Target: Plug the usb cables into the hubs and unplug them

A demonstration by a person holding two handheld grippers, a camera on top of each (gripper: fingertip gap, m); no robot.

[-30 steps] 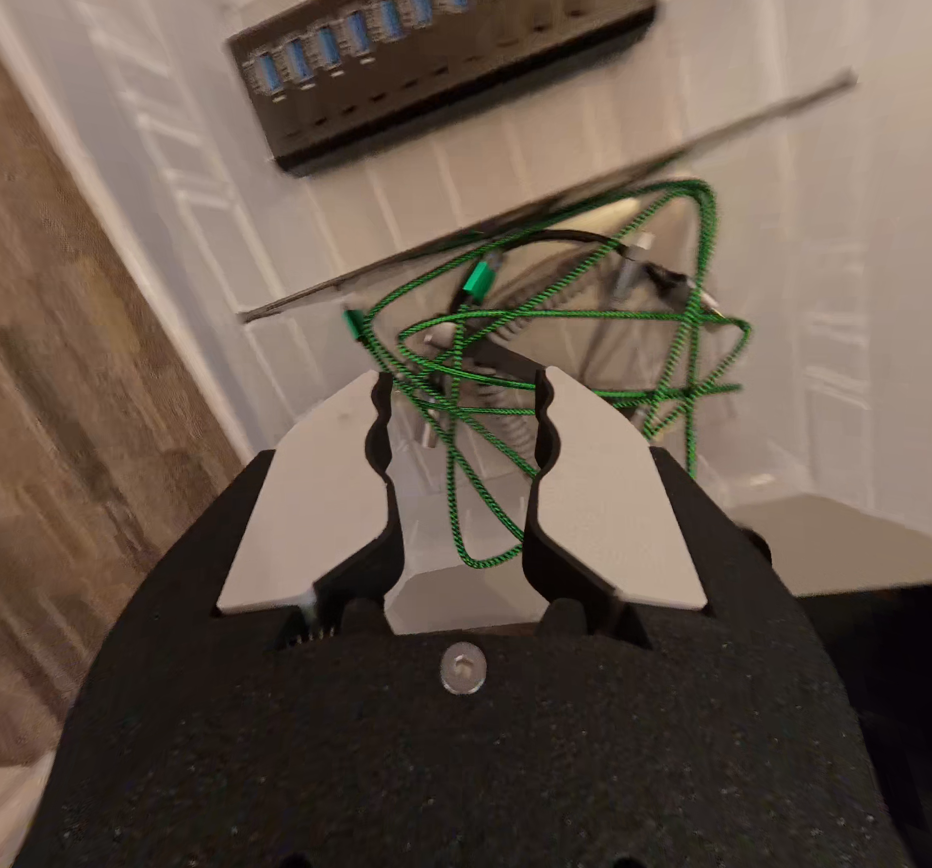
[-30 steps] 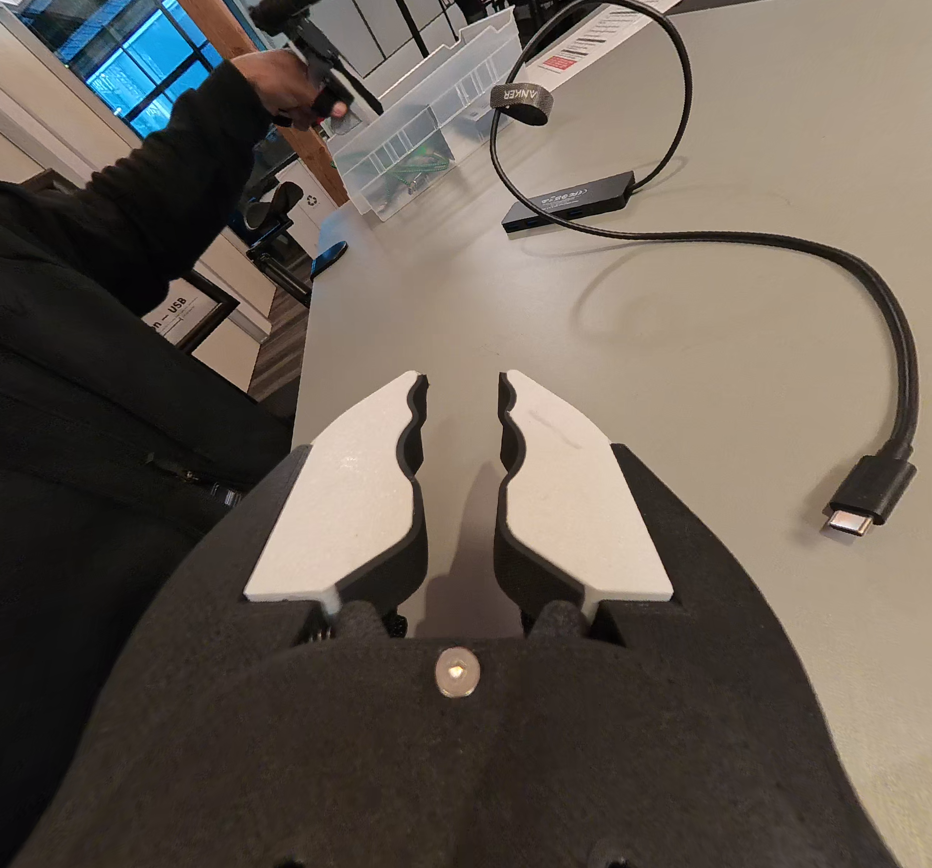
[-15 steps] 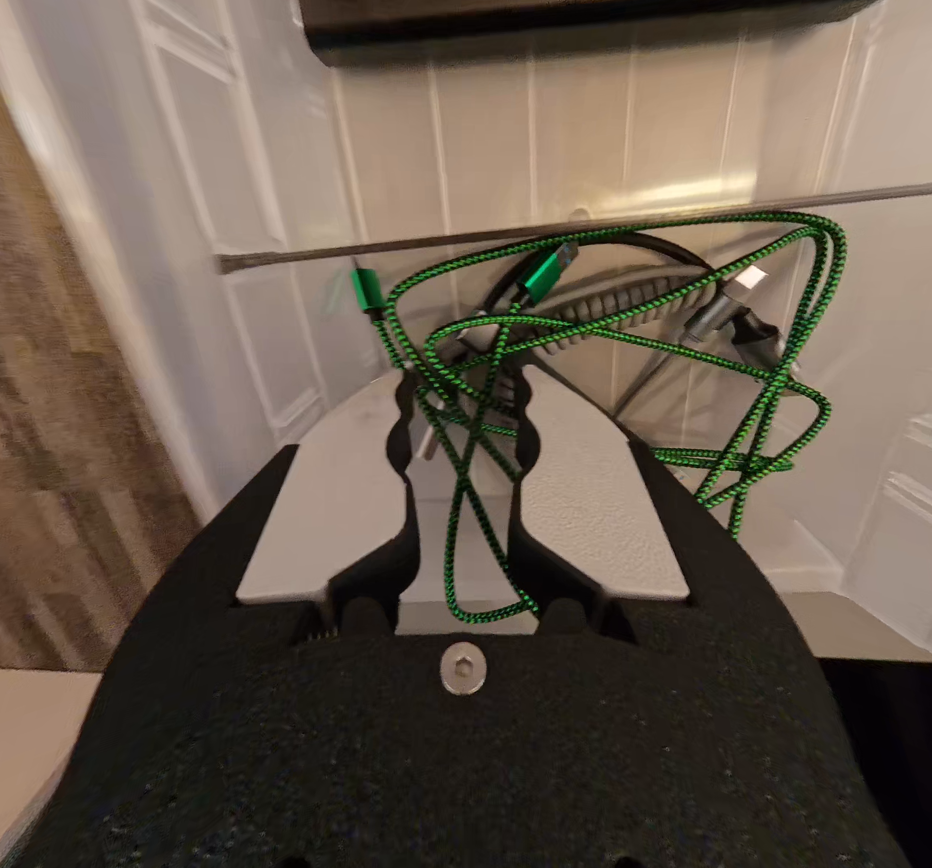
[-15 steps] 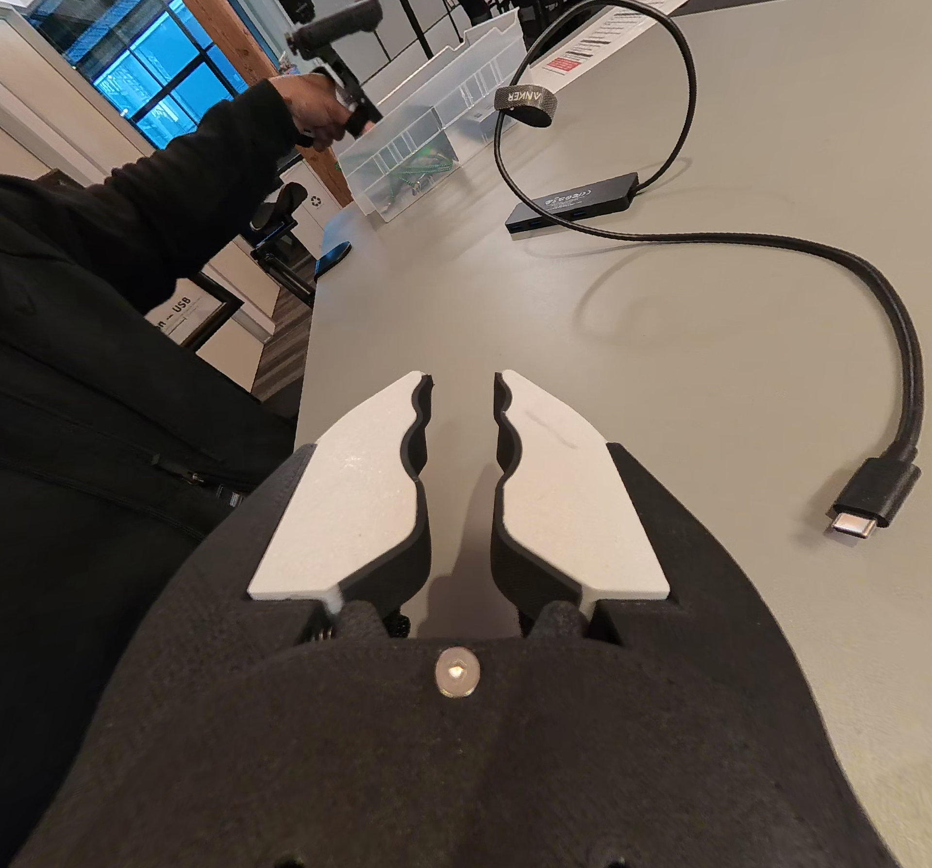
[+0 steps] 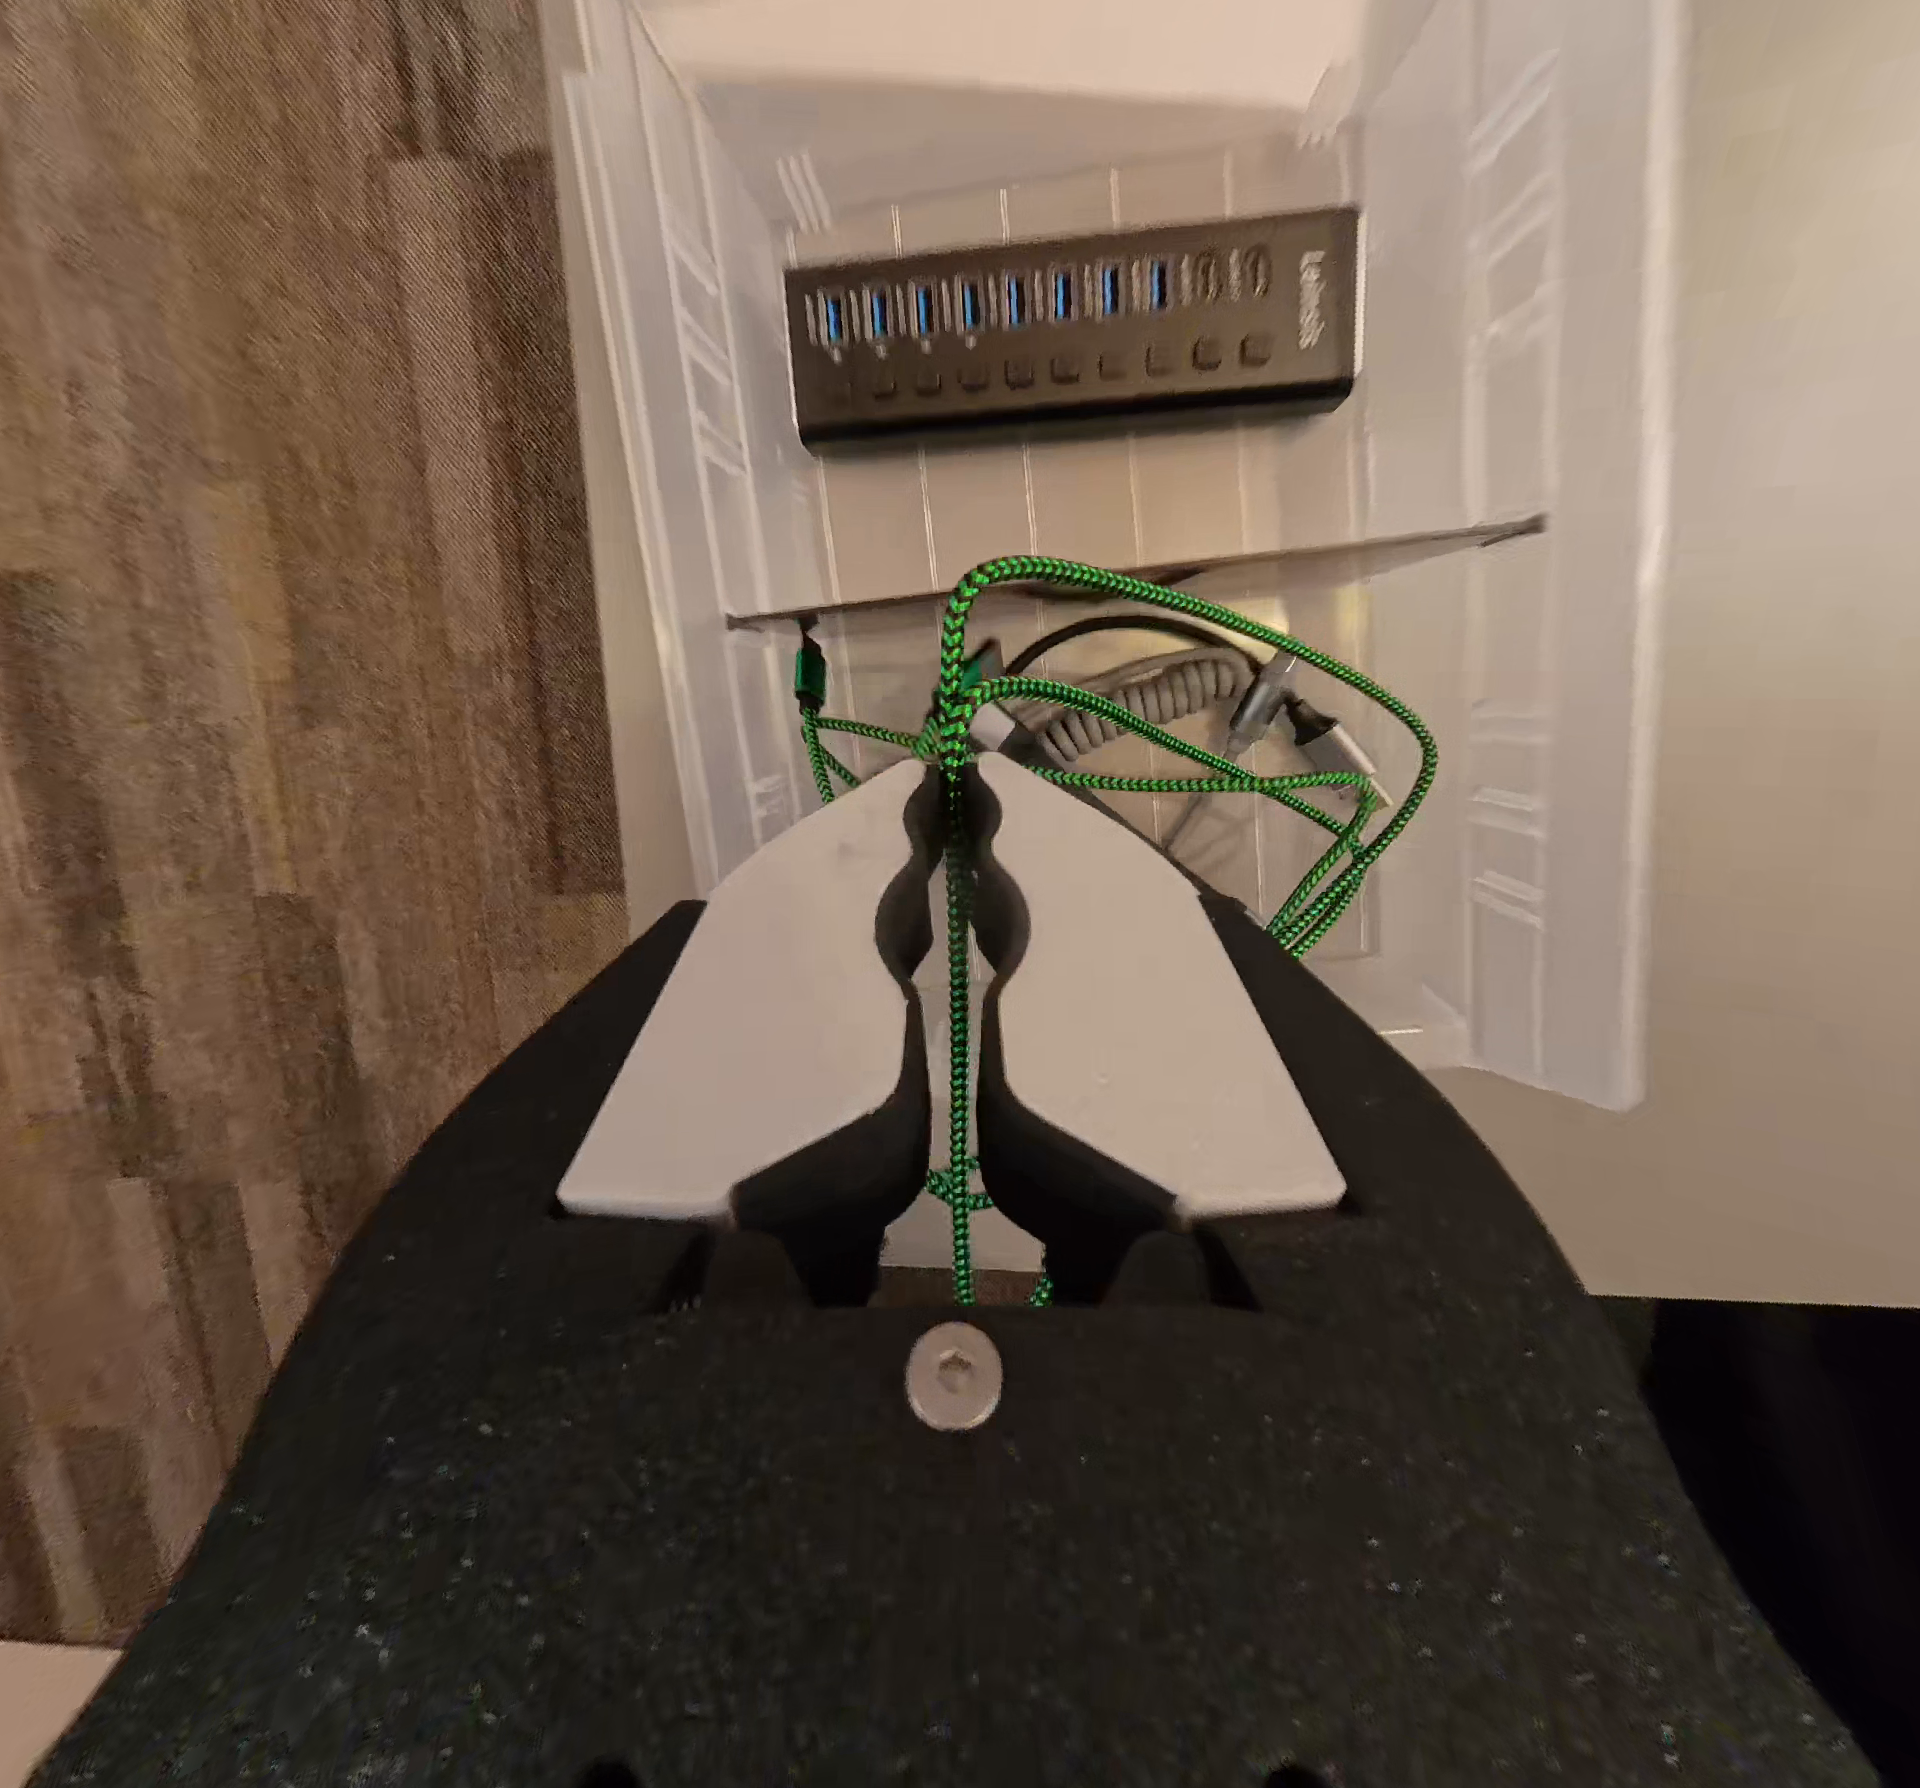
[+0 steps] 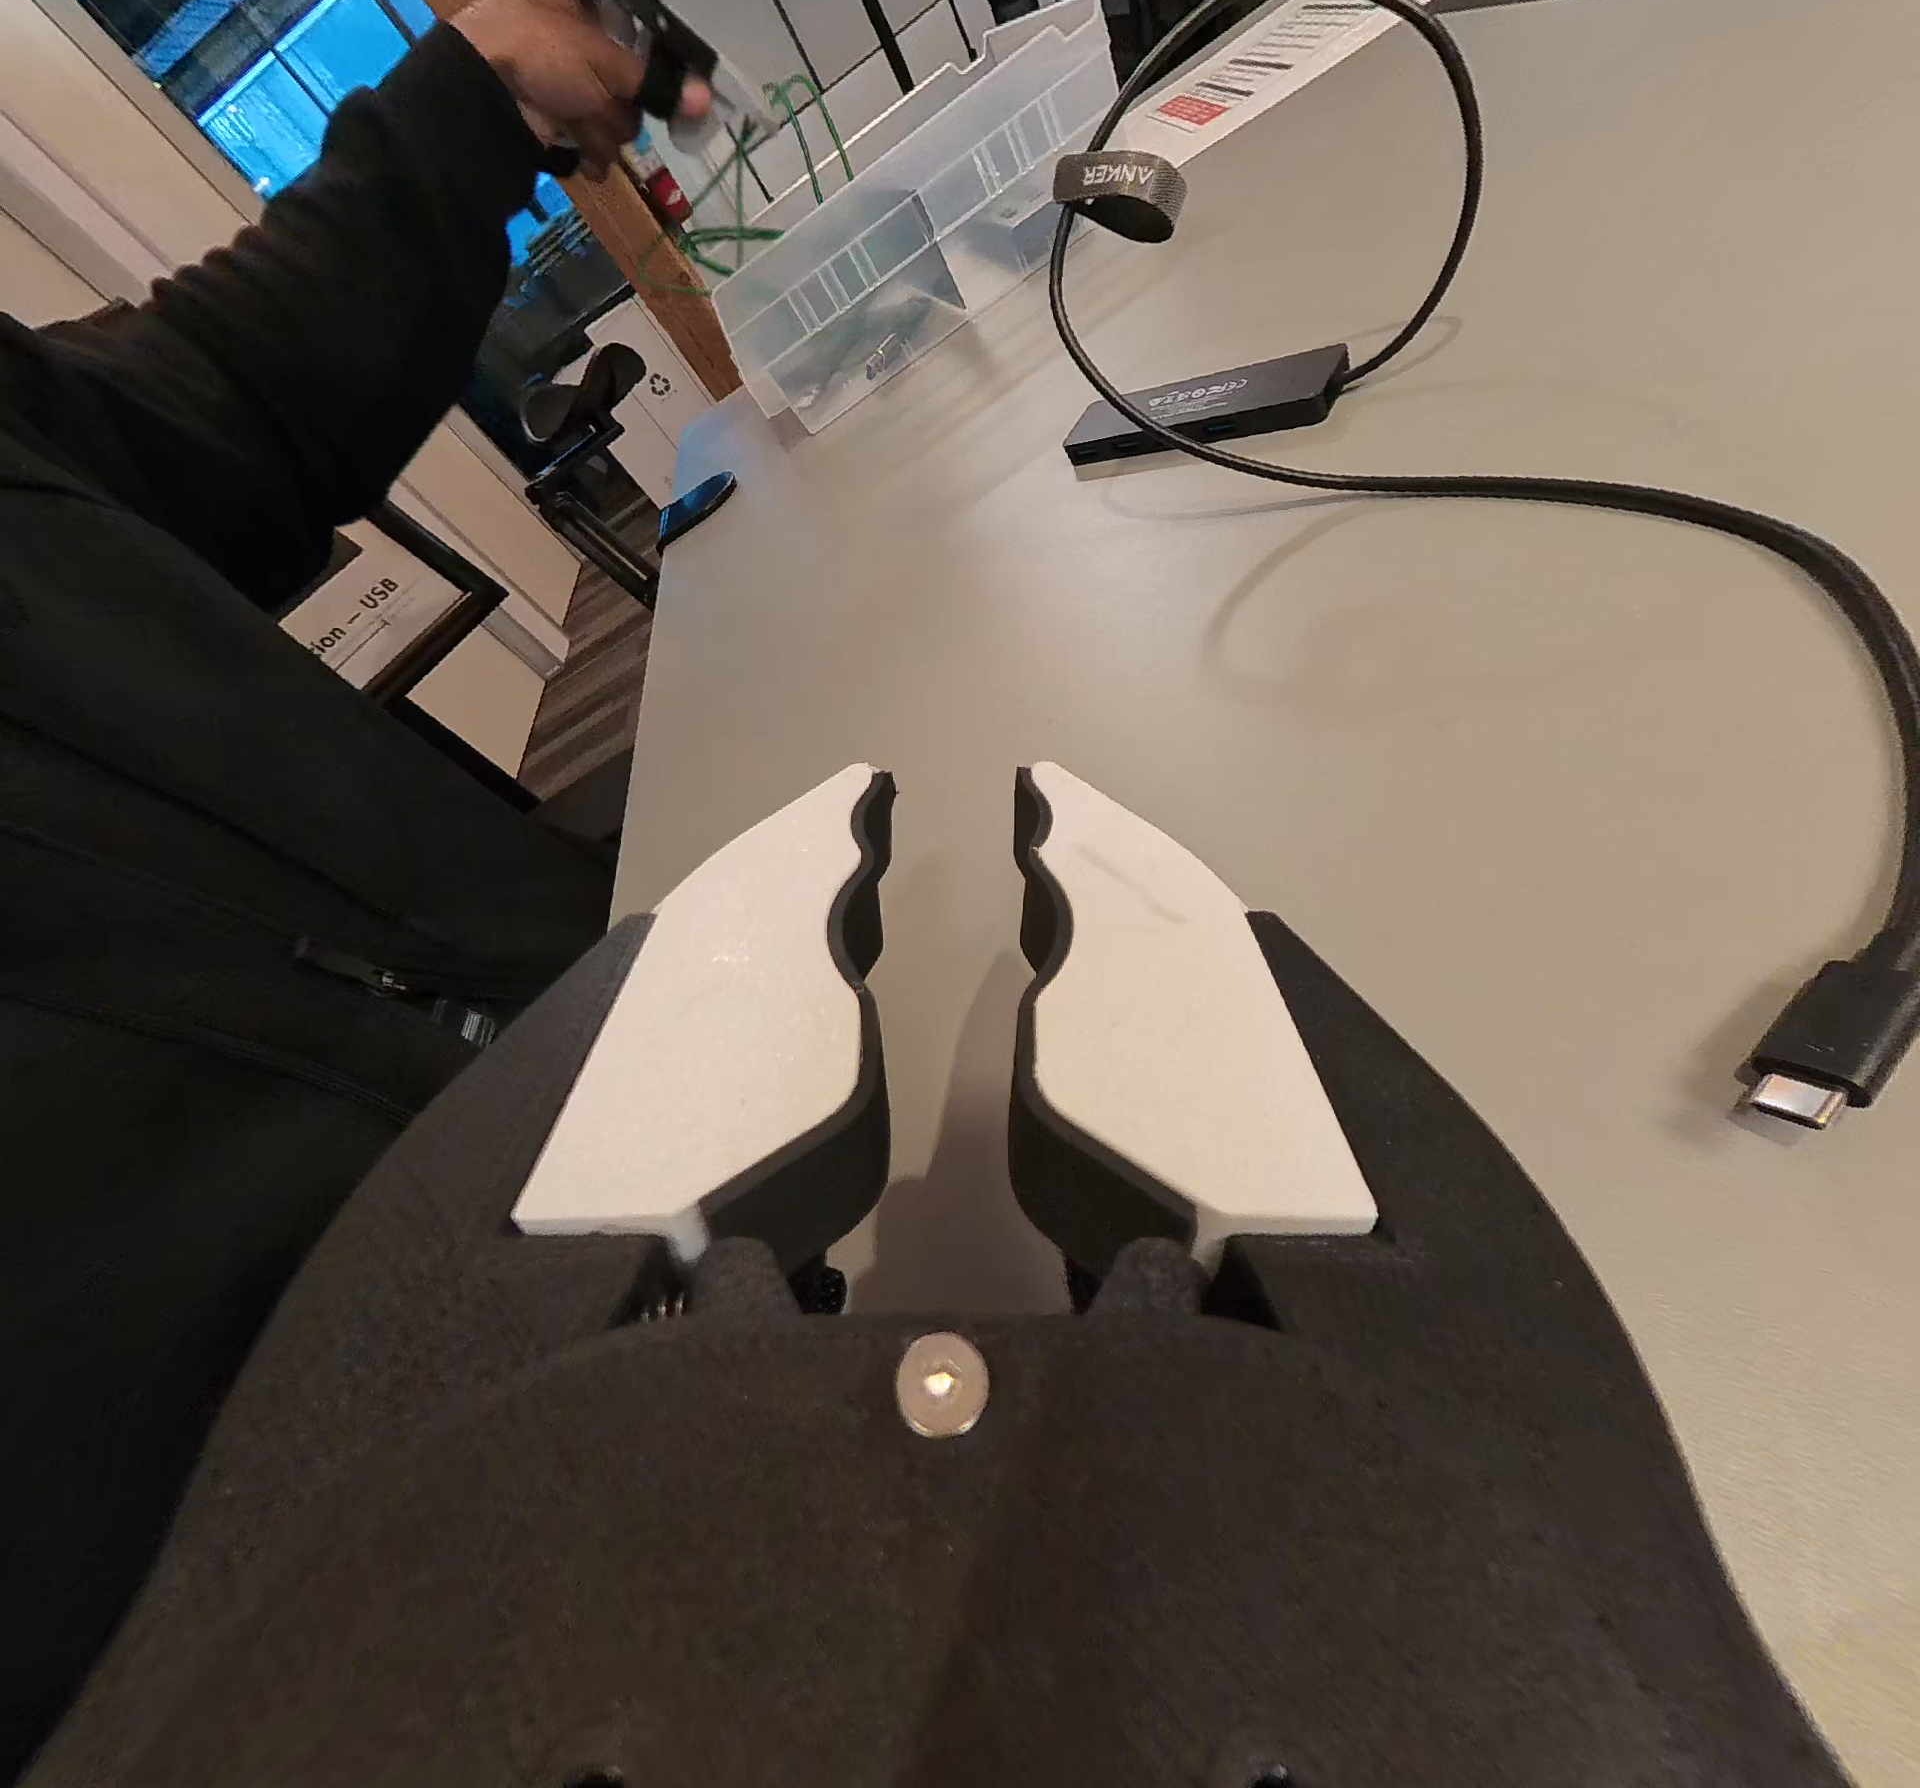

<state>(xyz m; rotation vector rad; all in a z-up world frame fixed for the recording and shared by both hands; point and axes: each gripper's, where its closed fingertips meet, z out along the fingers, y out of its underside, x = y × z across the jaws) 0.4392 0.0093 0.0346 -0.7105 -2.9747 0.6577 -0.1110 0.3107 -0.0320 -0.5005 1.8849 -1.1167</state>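
Note:
My left gripper (image 5: 951,772) is shut on a green braided USB cable (image 5: 954,678) and holds it up above a clear plastic bin (image 5: 1558,595). The cable's loops trail down into the bin's near compartment, among a grey coiled cable (image 5: 1143,689) and a black one. A black multi-port hub (image 5: 1070,325) with blue ports lies in the far compartment. My right gripper (image 6: 954,782) is open and empty, low over the grey table (image 6: 1351,699). A small black hub (image 6: 1210,408) lies ahead, its black cable looping to a USB-C plug (image 6: 1818,1052) at my right.
In the right wrist view a person's hand (image 6: 561,76) in a black sleeve holds the left gripper over the clear bin (image 6: 914,284) at the table's far left corner. A white paper sheet (image 6: 1299,45) lies at the back. Wood-look floor (image 5: 260,595) lies left of the bin. One gripper's finger ends stand about 65 cm off the other's. My right tips are roughly 12 cm from the USB-C plug (image 6: 1818,1052). About 15 cm separates my left fingertips from the black multi-port hub (image 5: 1070,325).
My left gripper closed on the green cable and rose away from the bin, drawing the cable up. The right gripper has stayed in place.

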